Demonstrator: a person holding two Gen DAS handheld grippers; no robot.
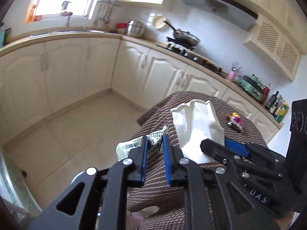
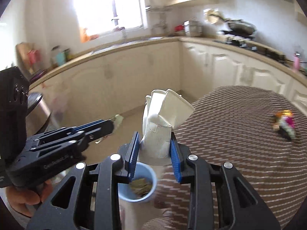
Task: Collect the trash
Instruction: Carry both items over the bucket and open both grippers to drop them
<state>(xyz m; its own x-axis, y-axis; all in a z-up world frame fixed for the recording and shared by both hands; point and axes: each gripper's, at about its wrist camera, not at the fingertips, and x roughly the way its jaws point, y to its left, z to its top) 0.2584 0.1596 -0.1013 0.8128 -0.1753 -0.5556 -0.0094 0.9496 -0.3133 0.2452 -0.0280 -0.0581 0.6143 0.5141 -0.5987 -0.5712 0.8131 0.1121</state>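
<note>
My left gripper [image 1: 155, 137] is shut on a crumpled white-and-green printed wrapper [image 1: 127, 148], held past the edge of the table with the brown striped cloth [image 1: 157, 111]. The right gripper [image 2: 154, 134] is shut on a crushed white paper cup [image 2: 163, 111], its blue pads pressing both sides. In the left wrist view that cup [image 1: 195, 126] and the right gripper [image 1: 214, 143] appear just to the right. The right wrist view shows the left gripper [image 2: 112, 124] with its wrapper [image 2: 118, 120] at left. A colourful wrapper [image 2: 285, 124] lies on the cloth.
A blue cup [image 2: 151, 174] with brownish leaves inside sits below the right gripper. A shiny metal bin [image 2: 38, 111] stands at the left over the tiled floor [image 1: 76, 134]. Cream cabinets and a worktop with a hob and pan [image 1: 184, 37] run around the room.
</note>
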